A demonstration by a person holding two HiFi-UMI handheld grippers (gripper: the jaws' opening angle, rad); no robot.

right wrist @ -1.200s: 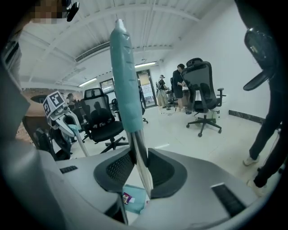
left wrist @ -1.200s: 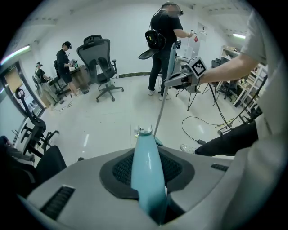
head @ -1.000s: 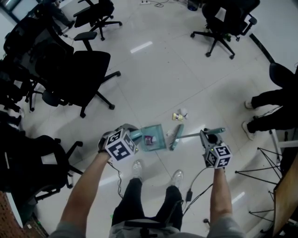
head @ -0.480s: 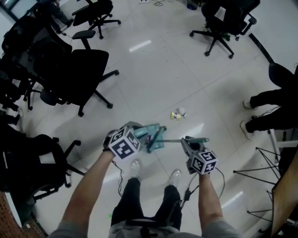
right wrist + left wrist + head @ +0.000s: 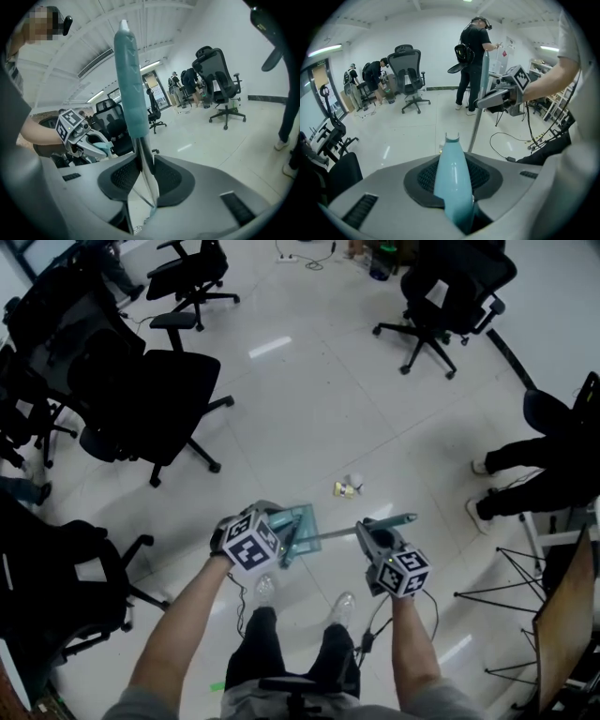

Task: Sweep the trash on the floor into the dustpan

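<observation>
Left claw (image 5: 270, 519) clamped on dustpan (image 5: 302, 518) handle (image 5: 452, 187). Right claw (image 5: 368, 533) clamped on broom (image 5: 337, 532) shaft, just below teal grip (image 5: 129, 79). Broom's far end meets dustpan. Trash (image 5: 347, 487) lies on floor (image 5: 309, 409) beyond dustpan, apart from it. Chairs (image 5: 150, 399) stand around.

Trash (image 5: 347, 487), frame centre: too small to identify. Dustpan (image 5: 302, 519): near part hidden behind left gripper (image 5: 270, 515), contents not visible. Broom (image 5: 330, 533): head mostly hidden at same spot. Person (image 5: 548, 460), right edge: cut off, only legs and shoes show. Chairs (image 5: 37, 324), upper left: cropped by frame.
</observation>
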